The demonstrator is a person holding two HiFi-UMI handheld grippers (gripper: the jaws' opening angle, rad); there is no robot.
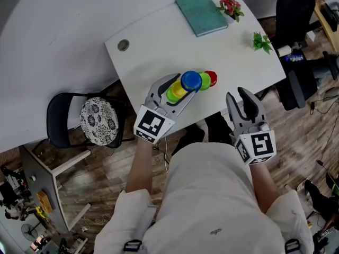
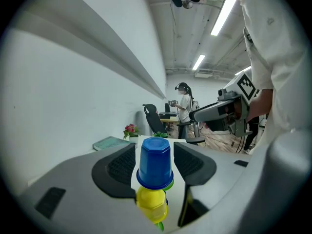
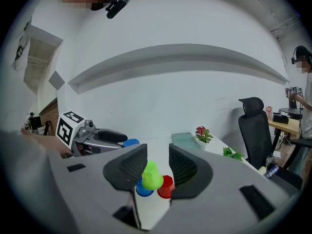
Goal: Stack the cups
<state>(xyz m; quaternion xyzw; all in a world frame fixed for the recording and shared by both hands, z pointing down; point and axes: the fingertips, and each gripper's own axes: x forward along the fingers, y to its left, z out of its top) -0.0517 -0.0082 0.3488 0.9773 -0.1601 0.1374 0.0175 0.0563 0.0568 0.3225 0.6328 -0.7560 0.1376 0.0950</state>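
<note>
White tabletop across the far half of the head view, with a teal book lying well off at its far side. Cups all gathered by the near edge.

Left tool: spread about as wide as it goes, one pad either side of an upturned blue cup, with a sliver of gap at both pads. No squeeze, so nothing truly held. Just nearer and lower between the same jaws, a yellow cup, touching the blue cup's rim or merely overlapping it; impossible to tell.

Right tool: hanging off the near edge, to the right, roughly half spread and empty. Beyond its jaws, well apart from the pads, a green cup, a second blue cup partly behind it, and a red cup just right of those.

Step in hand, at a guess: setting down or taking up the blue cup on the left. Next, either pinch squarely on the cup wall, or back away toward near without nudging the rim. Then on to green and red.
</note>
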